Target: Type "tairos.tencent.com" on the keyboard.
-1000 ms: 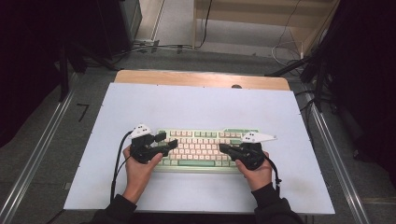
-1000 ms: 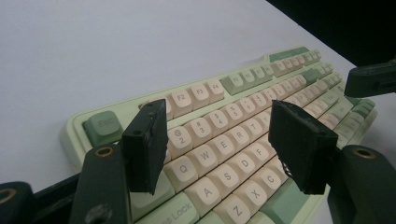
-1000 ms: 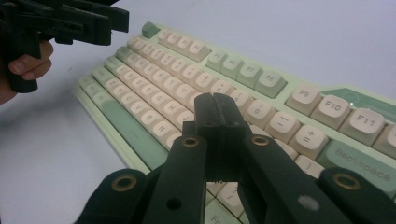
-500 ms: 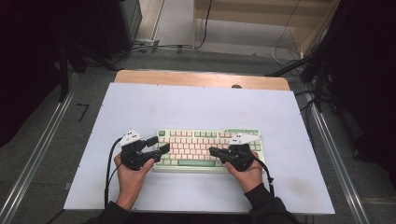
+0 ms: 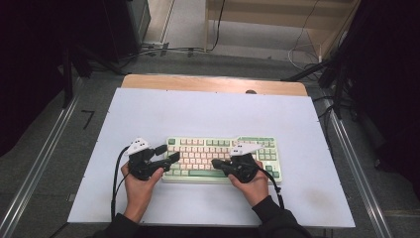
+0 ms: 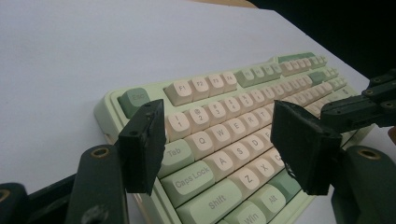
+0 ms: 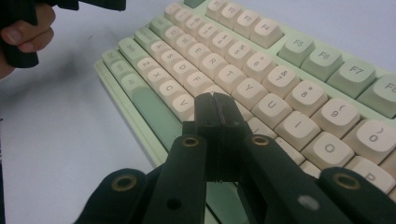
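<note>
A pale green keyboard (image 5: 220, 148) with cream and green keys lies on the white table top (image 5: 208, 114). At the keyboard's left end, my left gripper (image 5: 167, 152) is open, its two black pads (image 6: 142, 144) standing wide apart over the Tab and Caps Lock corner (image 6: 187, 158). My right gripper (image 5: 214, 161) is shut with nothing between its jaws. Its joined tips (image 7: 215, 100) point at the bottom letter row beside the green space bar (image 7: 154, 109). Whether they touch a key I cannot tell. The right gripper's jaws also reach into the left gripper view (image 6: 359, 109).
The white table top ends in a wooden strip (image 5: 213, 84) at the far edge. Metal rails (image 5: 356, 163) run along both sides. Cables and dark stands (image 5: 337, 74) sit on the floor beyond. A hand (image 7: 21, 32) holding the left gripper is at the right gripper view's top left.
My right gripper has slid left along the keyboard's front rows, still shut. The left hand has shifted slightly left and toward the near edge, jaws still wide.
</note>
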A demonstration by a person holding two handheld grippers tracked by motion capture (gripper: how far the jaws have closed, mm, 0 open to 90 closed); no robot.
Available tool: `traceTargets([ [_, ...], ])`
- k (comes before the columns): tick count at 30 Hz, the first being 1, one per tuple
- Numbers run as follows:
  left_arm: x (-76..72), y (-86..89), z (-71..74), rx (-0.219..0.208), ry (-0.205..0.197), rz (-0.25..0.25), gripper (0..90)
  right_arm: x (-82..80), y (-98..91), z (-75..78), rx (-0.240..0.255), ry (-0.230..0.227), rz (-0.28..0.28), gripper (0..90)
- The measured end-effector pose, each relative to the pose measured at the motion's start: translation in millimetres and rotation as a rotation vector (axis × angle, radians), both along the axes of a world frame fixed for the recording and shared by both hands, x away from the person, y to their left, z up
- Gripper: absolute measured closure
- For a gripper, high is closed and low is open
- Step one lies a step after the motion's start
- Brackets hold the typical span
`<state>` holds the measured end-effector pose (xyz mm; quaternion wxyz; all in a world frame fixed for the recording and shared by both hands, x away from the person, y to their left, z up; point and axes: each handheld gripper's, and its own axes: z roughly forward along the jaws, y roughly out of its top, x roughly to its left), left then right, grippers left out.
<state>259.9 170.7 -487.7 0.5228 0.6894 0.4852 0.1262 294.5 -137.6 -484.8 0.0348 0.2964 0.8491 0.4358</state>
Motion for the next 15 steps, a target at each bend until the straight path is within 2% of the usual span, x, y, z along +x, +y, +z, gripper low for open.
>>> traceTargets([
  [4, -0.6, -0.2, 0.8, -0.004, -0.004, 0.0, 36.5, 0.2, 2.2, -2.7, -0.021, 0.0, 0.002, 87.6],
  [15, 0.9, -2.0, -1.6, 0.0, 0.008, -0.011, 36.4, 2.6, 2.0, -4.2, -0.034, 0.001, -0.009, 87.6],
])
